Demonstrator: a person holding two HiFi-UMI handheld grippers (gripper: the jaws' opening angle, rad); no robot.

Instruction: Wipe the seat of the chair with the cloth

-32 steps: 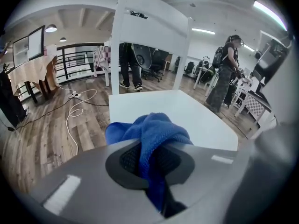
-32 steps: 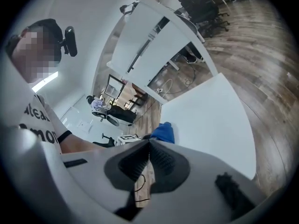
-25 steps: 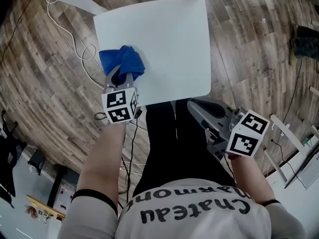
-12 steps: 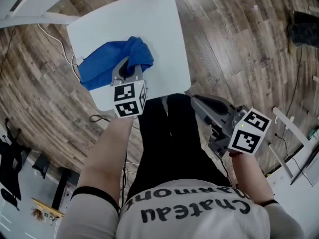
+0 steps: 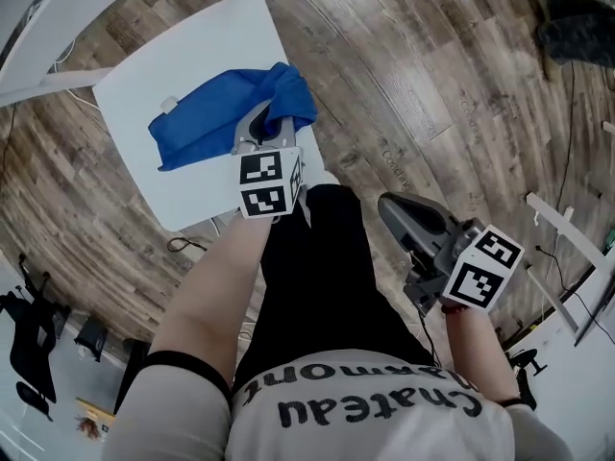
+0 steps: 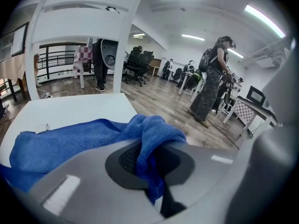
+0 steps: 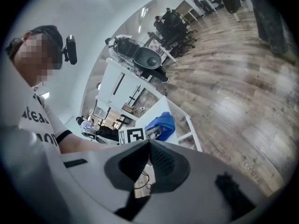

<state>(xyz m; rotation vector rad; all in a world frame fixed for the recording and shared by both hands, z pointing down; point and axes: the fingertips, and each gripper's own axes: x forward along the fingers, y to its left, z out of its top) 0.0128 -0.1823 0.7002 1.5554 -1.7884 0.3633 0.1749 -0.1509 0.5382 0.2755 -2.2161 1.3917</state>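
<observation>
Wood floor lies open beyond the right and near edges of the white chair seat. The seat's far half, toward the backrest, is bare, and a narrower bare strip runs along its near edge. The blue cloth lies stretched across the seat, long axis parallel to that near edge, bunched end at the seat's right edge. The left gripper clamps that bunch. The right gripper hangs off the seat's near-right corner, jaws pressed together, empty
</observation>
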